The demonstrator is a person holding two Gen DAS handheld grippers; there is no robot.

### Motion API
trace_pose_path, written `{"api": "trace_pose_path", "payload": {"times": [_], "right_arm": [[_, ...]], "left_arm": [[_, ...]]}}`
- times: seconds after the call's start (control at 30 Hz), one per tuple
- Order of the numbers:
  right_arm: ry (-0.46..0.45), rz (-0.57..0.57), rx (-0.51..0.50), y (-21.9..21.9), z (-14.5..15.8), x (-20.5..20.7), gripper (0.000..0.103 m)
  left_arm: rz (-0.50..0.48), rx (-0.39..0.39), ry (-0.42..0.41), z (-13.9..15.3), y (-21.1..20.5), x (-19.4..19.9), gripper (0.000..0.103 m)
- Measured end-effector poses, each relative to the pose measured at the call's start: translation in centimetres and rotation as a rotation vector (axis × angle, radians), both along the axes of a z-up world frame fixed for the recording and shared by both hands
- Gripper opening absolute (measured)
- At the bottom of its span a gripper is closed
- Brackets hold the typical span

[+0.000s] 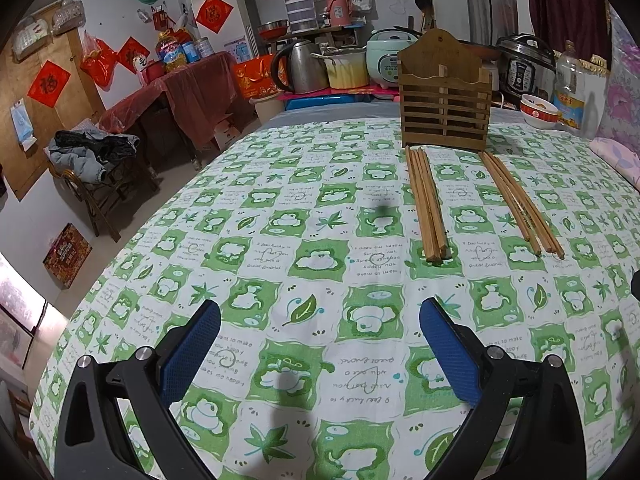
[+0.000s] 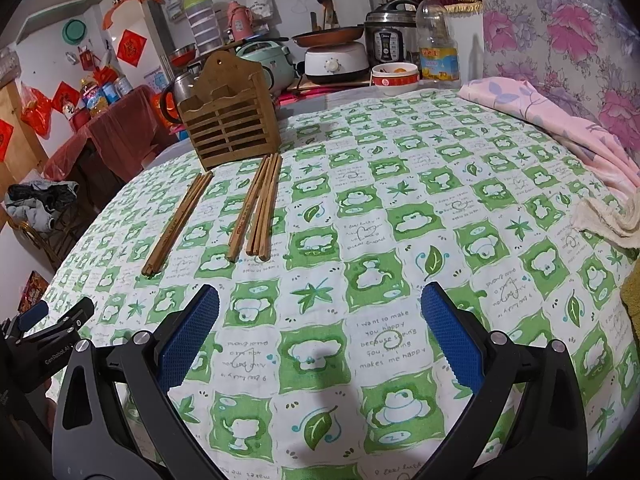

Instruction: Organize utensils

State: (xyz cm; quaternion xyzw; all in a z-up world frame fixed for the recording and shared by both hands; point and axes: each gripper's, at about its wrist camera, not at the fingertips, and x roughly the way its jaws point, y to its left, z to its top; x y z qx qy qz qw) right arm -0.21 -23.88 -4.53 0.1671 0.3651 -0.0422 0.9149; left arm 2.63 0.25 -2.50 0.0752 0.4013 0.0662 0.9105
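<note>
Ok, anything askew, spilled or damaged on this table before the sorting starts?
Nothing spilled or damaged. Two chopstick bundles lie flat on the tablecloth in front of the upright holder; the right one fans slightly. Both tools, left tool and right tool, are open and empty.

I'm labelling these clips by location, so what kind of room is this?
Most likely a lived-in home kitchen or dining corner. A rice cooker, kettle and pressure cooker crowd the back, and chopsticks lie before a wooden holder on the green-patterned tablecloth.
</note>
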Motion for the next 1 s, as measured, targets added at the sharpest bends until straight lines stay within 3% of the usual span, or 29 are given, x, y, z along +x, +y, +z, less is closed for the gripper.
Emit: {"api": "trace_pose_path", "payload": {"times": [0.43,1.0], "right_arm": [[0.002,0.031,-0.066,1.4,0.1,-0.2,0.097],[0.008,0.031,-0.059,1.2,-0.1,-0.1,0.097]], "left_arm": [[-0.016,0.027,0.001,-0.1,-0.4,-0.2,0.098],[-0.016,0.028,-0.004,-0.1,-0.4,-0.2,0.098]]}}
